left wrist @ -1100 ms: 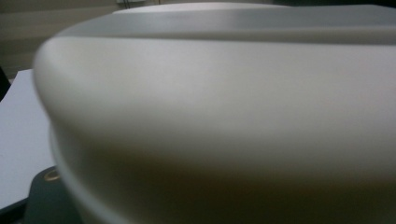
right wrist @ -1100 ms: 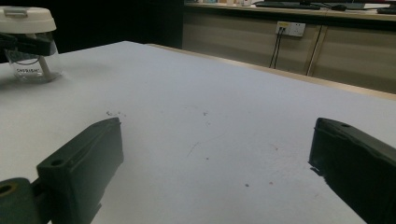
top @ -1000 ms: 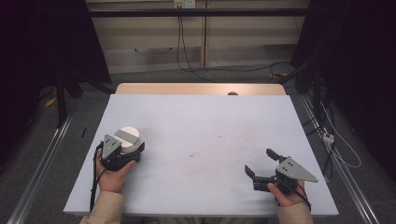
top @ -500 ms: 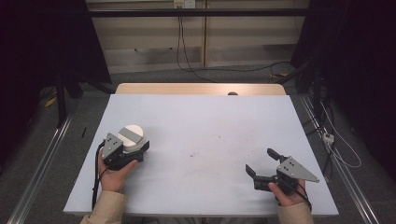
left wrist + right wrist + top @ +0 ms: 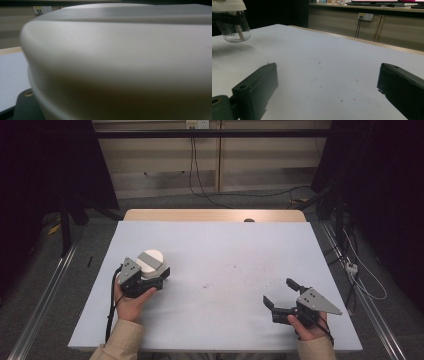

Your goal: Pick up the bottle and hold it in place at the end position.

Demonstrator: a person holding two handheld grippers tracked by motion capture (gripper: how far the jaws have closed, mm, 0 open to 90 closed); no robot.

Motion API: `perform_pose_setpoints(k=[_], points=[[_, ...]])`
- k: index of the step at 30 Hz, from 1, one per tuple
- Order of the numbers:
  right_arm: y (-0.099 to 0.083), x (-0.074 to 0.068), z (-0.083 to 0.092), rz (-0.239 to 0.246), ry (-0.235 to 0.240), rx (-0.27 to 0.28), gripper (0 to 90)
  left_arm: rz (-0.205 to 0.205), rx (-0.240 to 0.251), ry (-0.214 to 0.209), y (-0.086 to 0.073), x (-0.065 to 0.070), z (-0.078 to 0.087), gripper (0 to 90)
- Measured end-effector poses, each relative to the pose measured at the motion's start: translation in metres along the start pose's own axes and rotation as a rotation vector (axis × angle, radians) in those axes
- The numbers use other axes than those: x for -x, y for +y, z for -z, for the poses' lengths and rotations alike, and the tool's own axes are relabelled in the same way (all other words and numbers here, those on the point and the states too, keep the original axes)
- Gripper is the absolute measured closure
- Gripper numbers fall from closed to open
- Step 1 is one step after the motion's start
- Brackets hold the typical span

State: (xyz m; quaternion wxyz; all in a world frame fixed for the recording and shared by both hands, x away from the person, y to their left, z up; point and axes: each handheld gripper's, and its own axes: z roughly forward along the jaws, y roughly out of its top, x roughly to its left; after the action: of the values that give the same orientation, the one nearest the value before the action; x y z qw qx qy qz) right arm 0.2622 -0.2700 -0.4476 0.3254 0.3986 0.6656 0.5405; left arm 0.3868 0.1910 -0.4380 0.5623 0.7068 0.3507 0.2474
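Jar (image 5: 150, 262) seemingly pinched in left tongs (image 5: 152, 279) | right tongs (image 5: 281, 294) spread, near table (image 5: 225, 250)

The only lettering is a faint line of small print on the clear jar (image 5: 234, 30), low on its glass wall just beside the pale stick inside it, in the right gripper view. It is too small and blurred to read.
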Motion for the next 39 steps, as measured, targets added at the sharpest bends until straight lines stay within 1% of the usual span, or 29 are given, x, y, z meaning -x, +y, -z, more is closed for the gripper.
perform_pose_setpoints(k=[2, 3, 6, 8, 9, 10, 13, 14, 16, 18, 19, 20, 21, 25, 26, 32, 39], points=[[0.000, 0.000, 0.000, 0.001, 0.001, -0.001, 2.5, 0.001, 0.004, -0.001, 0.001, 0.001, -0.002, 18.6], [0.000, 0.000, -0.001, 0.003, 0.002, -0.002, 2.5, -0.007, 0.001, -0.009, 0.001, 0.001, -0.004, 18.6], [0.000, 0.000, -0.001, 0.008, 0.002, -0.001, 2.5, -0.001, 0.000, -0.030, 0.003, 0.003, -0.009, 18.6], [0.000, 0.000, -0.001, 0.010, 0.002, -0.001, 2.5, -0.010, -0.013, -0.039, 0.005, 0.005, -0.014, 18.6], [0.000, 0.000, -0.001, 0.010, 0.002, -0.001, 2.5, -0.010, -0.013, -0.039, 0.005, 0.005, -0.014, 18.6], [0.000, 0.000, -0.002, 0.006, 0.002, 0.001, 2.5, -0.021, -0.021, -0.046, 0.006, 0.006, -0.016, 18.6], [0.001, 0.000, -0.002, 0.007, 0.001, -0.001, 2.5, -0.018, -0.018, -0.052, 0.007, 0.009, -0.022, 18.6], [0.001, 0.000, -0.002, 0.005, 0.001, -0.002, 2.5, -0.029, -0.025, -0.057, 0.009, 0.009, -0.025, 18.6], [0.001, 0.000, -0.002, 0.005, 0.001, -0.002, 2.5, -0.027, -0.022, -0.058, 0.009, 0.010, -0.027, 18.6], [0.000, 0.000, -0.002, 0.009, 0.000, -0.001, 2.5, -0.033, -0.029, -0.076, 0.011, 0.012, -0.032, 18.6], [0.000, 0.000, -0.002, 0.008, 0.000, -0.001, 2.5, -0.033, -0.029, -0.076, 0.011, 0.012, -0.032, 18.6], [0.000, 0.000, -0.003, 0.008, 0.002, -0.001, 2.5, -0.045, -0.033, -0.079, 0.012, 0.013, -0.034, 18.6], [0.000, 0.000, -0.003, 0.009, 0.002, -0.001, 2.5, -0.045, -0.038, -0.088, 0.013, 0.015, -0.038, 18.6], [0.000, 0.000, -0.003, 0.009, 0.003, -0.002, 2.5, -0.044, -0.042, -0.096, 0.014, 0.017, -0.043, 18.6], [0.000, 0.000, -0.003, 0.008, 0.003, -0.002, 2.5, -0.051, -0.046, -0.097, 0.015, 0.017, -0.046, 18.6], [-0.001, 0.000, -0.003, 0.008, 0.004, -0.009, 2.5, -0.065, -0.056, -0.110, 0.017, 0.020, -0.054, 18.6], [-0.001, 0.000, -0.004, 0.009, 0.007, -0.010, 2.6, -0.057, -0.048, -0.130, 0.021, 0.024, -0.063, 18.6]])
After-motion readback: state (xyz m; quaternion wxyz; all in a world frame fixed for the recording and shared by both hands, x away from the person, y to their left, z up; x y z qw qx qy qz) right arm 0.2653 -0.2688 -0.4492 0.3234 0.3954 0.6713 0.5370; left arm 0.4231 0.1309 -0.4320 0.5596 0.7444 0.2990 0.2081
